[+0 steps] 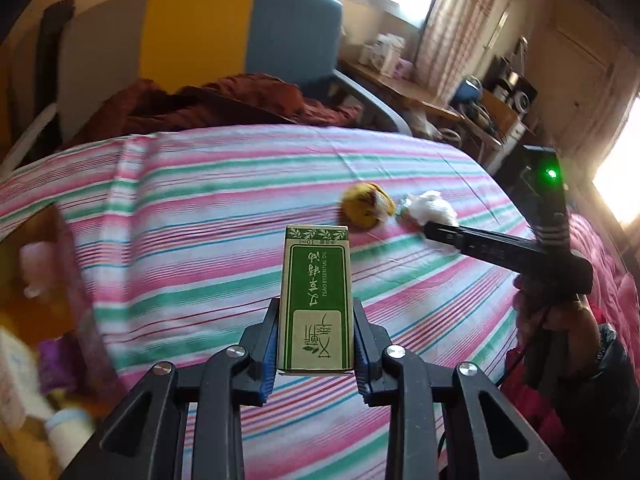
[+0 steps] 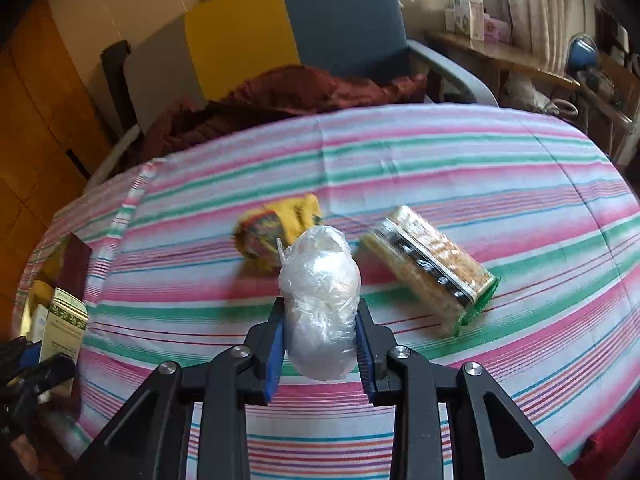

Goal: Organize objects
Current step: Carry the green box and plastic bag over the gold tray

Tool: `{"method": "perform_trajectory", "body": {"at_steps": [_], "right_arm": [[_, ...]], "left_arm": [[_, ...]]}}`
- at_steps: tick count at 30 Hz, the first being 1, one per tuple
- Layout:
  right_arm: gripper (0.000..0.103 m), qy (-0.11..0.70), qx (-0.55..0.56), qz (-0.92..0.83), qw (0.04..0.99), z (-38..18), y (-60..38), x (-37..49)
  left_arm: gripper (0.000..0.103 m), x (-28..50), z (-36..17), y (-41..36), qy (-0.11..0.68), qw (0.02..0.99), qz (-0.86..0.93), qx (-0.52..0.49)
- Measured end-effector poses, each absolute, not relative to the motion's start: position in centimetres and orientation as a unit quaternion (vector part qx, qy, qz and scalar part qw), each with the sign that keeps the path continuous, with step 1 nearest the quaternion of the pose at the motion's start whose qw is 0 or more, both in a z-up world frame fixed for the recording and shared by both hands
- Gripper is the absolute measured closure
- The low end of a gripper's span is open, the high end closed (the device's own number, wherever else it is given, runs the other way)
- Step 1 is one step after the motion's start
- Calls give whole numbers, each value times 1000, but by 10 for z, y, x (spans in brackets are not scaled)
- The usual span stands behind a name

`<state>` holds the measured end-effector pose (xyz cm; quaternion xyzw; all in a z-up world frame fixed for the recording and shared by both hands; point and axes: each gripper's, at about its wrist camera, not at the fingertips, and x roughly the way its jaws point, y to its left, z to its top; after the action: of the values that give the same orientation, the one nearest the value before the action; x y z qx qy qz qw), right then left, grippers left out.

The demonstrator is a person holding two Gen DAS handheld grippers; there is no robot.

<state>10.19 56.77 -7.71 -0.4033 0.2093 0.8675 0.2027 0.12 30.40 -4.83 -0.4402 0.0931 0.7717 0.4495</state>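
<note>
Partly blurred, the left edge of the bed (image 1: 200,216) in the left wrist view shows an orange box (image 1: 36,264) of soft shapes I cannot identify. Beyond the jaws a yellow packet (image 2: 280,232) is smeared too, its print unreadable. The left gripper (image 1: 316,344) has its jaws closed on a green carton (image 1: 318,300), which stands above the striped sheet; its label reads "TSAO ESSENTIAL OIL" and "10ml", with characters I cannot read. The right gripper (image 2: 322,344) has its jaws clamped on a clear plastic bundle (image 2: 320,304), contents hidden by crinkled wrap. A cracker pack (image 2: 432,268) lies on the bed right of the bundle, well in from the edges, its band's writing too blurred to read. The person's hand (image 1: 560,312) holds the right gripper's handle.
</note>
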Motion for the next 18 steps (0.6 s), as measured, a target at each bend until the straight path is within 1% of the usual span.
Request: {"method": "perform_trajectory", "body": {"at_steps": [6, 9, 18], "right_arm": [[72, 185, -388, 888, 164, -51, 524, 96], [72, 172, -388, 896, 130, -42, 490, 88], [72, 149, -389, 909, -19, -33, 355, 41]], "left_arm": [[73, -17, -28, 242, 53, 417, 799, -429], [73, -29, -21, 208, 31, 395, 814, -424], [73, -65, -19, 121, -27, 323, 847, -421]]}}
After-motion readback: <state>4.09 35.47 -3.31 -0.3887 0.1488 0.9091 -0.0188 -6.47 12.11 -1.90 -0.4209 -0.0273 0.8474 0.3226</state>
